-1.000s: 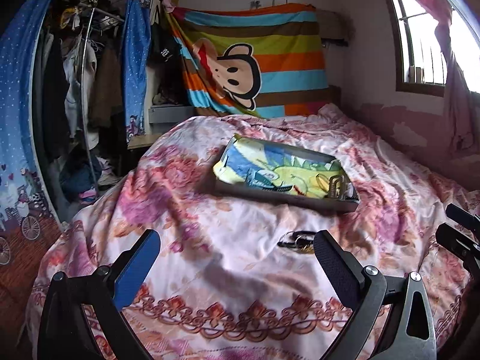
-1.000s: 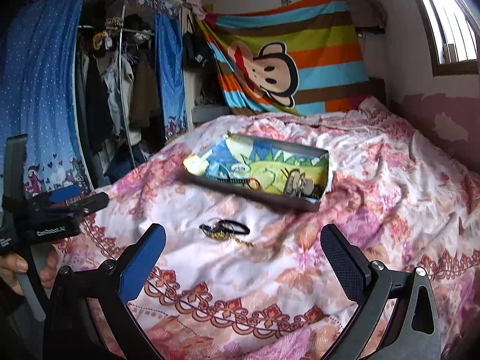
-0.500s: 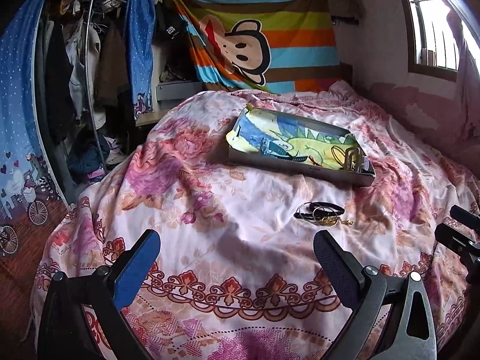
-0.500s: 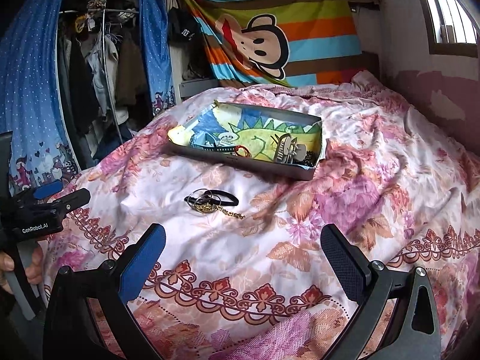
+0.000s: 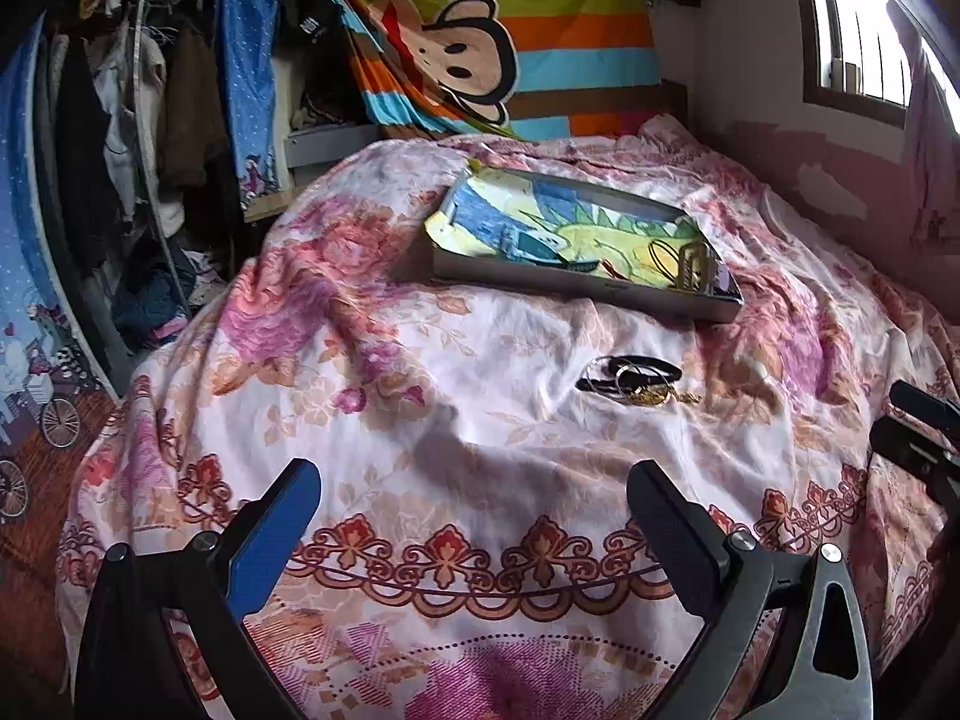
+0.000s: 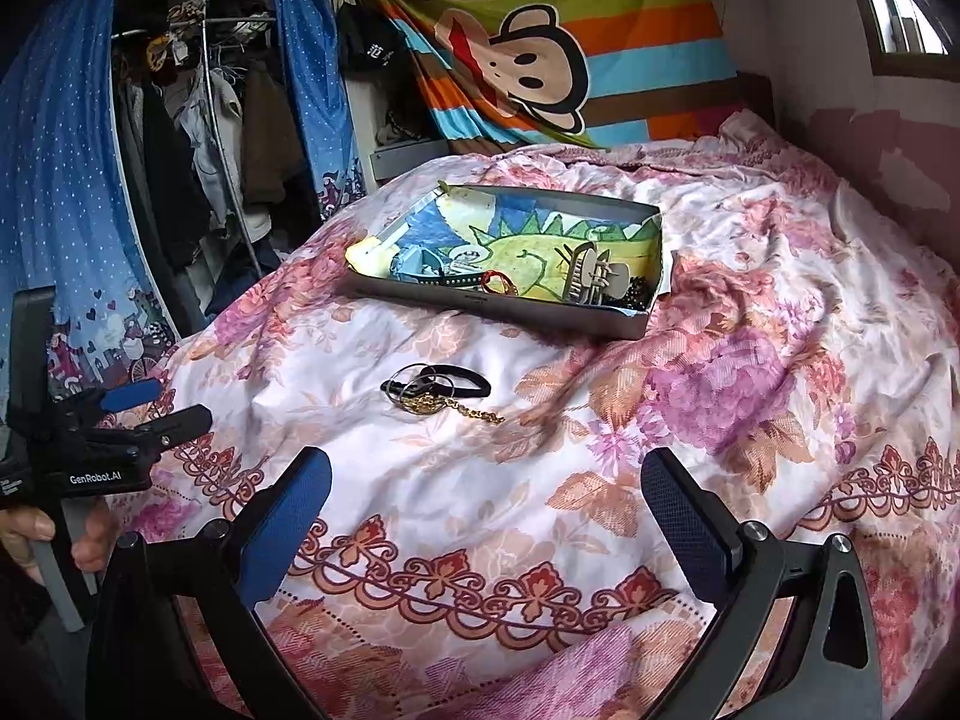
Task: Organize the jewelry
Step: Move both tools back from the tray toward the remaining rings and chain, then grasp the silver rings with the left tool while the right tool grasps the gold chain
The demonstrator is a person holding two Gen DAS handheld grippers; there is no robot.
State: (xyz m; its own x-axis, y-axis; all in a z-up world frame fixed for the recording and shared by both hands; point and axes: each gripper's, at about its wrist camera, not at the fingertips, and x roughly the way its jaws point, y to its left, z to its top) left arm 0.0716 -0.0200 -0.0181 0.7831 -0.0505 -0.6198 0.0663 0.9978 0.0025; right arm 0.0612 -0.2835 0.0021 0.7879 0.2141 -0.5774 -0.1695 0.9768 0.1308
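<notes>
Both grippers hang over the near end of the bed, left gripper [image 5: 474, 516] and right gripper [image 6: 486, 504], jaws wide apart and holding nothing. A small jewelry pile [image 6: 441, 393] (black band, rings, gold chain) sits on the flowery bedspread [image 6: 720, 396], just in front of the shallow box [image 6: 510, 300], which has more bits inside.

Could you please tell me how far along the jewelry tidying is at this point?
Partly done, it seems: the shallow box on the bed already holds a hair claw, a red ring-shaped piece and other small items. Nothing is in hand; the left gripper and right gripper are both open and empty. Still left: the pile of black bands, rings and gold chain lying on the bedspread.
</notes>
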